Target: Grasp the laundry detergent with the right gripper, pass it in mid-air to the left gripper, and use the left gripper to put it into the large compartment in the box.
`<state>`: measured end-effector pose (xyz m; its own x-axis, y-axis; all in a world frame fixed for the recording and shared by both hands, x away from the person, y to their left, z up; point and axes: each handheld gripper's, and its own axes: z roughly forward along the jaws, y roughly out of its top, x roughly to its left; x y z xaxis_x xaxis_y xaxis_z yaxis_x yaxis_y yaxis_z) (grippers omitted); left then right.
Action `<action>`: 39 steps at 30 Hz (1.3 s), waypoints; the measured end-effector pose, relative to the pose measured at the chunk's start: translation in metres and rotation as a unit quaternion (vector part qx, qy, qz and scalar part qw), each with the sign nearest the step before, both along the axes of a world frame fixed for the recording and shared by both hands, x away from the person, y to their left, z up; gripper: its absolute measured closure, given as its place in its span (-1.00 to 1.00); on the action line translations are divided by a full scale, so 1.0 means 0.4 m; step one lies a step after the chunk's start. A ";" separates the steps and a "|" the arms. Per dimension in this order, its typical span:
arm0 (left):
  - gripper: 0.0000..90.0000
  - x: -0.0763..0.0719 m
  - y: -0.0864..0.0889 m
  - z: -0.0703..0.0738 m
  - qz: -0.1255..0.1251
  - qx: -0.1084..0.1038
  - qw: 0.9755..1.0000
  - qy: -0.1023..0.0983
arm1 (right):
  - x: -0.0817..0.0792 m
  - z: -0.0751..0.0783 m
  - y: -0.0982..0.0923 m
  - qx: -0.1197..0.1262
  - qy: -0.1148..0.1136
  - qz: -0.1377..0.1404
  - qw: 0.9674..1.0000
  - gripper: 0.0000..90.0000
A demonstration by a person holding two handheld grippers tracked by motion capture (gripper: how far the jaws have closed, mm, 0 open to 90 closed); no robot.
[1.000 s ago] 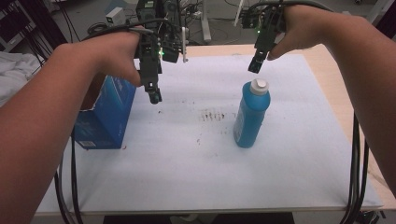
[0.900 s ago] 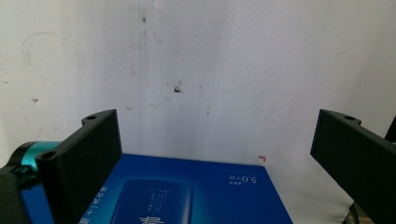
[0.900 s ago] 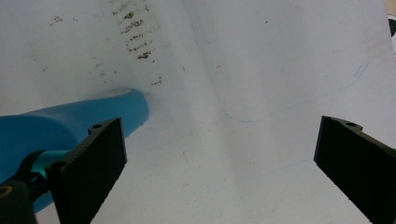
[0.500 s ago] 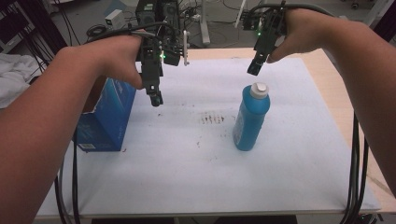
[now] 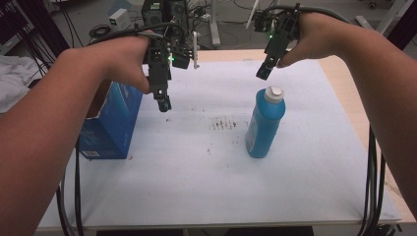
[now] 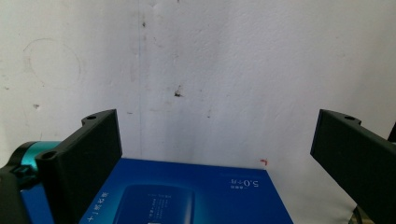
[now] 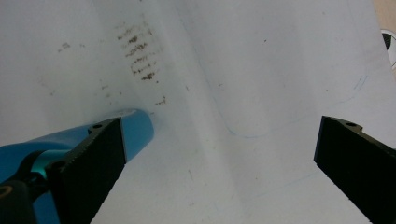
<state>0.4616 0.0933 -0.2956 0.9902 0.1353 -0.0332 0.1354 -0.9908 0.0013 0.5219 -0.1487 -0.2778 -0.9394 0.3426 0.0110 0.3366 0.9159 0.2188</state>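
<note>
Blue plastic bottle with a white cap (image 5: pixel 264 123): stands upright on the white-covered surface (image 5: pixel 196 172), right of centre, touched by nothing; in the right gripper view its blue body (image 7: pixel 70 140) lies at the lower left, partly behind the left finger.
Blue cardboard box (image 5: pixel 110 123): stands at the left side of the surface, well apart from the bottle; its printed face (image 6: pixel 187 196) shows along the bottom of the left gripper view.
Left gripper (image 5: pixel 163 103): held above the surface just right of the box's upper edge, pointing down and slightly forward, with a green light lit on its body.
Left fingers (image 6: pixel 88 154): spread wide apart, nothing between them, bare white surface in the gap.
Left hand (image 5: pixel 123 59): wrapped over the top of the gripper, knuckles up; the forearm runs in from the lower left and crosses above the box.
Right gripper (image 5: pixel 262 73): held in the air above and just behind the bottle's cap, tilted down toward it, not touching it.
Right fingers (image 7: pixel 93 158): wide apart and empty; the bottle sits beside the left finger, not between the two.
Right hand (image 5: pixel 314 39): grips the gripper from behind, wrist raised; the forearm slopes in from the lower right.
Brown speckled stain (image 5: pixel 223 123): on the surface between box and bottle, nearer the bottle; seen also in the right gripper view (image 7: pixel 140 56).
Cables (image 5: pixel 373 187): trail down from both forearms past the surface's near edge.
</note>
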 end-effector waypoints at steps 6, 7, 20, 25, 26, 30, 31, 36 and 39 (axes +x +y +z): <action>-0.96 -0.004 0.002 -0.002 0.002 0.001 1.000 -0.001 | -0.002 0.009 -0.041 0.043 -0.010 -0.031 0.999 -0.96; -0.96 -0.007 0.001 0.000 0.002 0.001 1.000 -0.001 | -0.007 0.010 -0.061 0.055 -0.011 -0.043 0.997 -0.96; -0.96 -0.022 -0.009 0.010 -0.004 0.002 1.000 -0.006 | -0.055 0.046 -0.118 0.132 -0.031 -0.076 0.988 -0.96; -0.96 -0.029 -0.012 0.016 -0.005 0.000 1.000 -0.008 | -0.073 0.074 -0.129 0.160 -0.058 -0.090 0.981 -0.96; -0.96 -0.032 -0.013 0.018 -0.003 0.000 1.000 -0.009 | -0.075 0.079 -0.133 0.165 -0.063 -0.099 0.979 -0.96; -0.96 -0.041 -0.012 0.025 -0.007 -0.001 1.000 -0.012 | -0.090 0.099 -0.165 0.185 -0.088 -0.133 0.970 -0.96; -0.96 -0.042 -0.012 0.026 -0.008 0.000 1.000 -0.012 | -0.096 0.102 -0.174 0.189 -0.094 -0.139 0.968 -0.96; -0.96 -0.049 -0.010 0.035 -0.010 -0.004 1.000 -0.017 | -0.132 0.104 -0.217 0.207 -0.111 -0.170 0.957 -0.96; -0.96 -0.056 -0.012 0.040 -0.013 -0.005 1.000 -0.019 | -0.162 0.100 -0.247 0.223 -0.120 -0.189 0.949 -0.96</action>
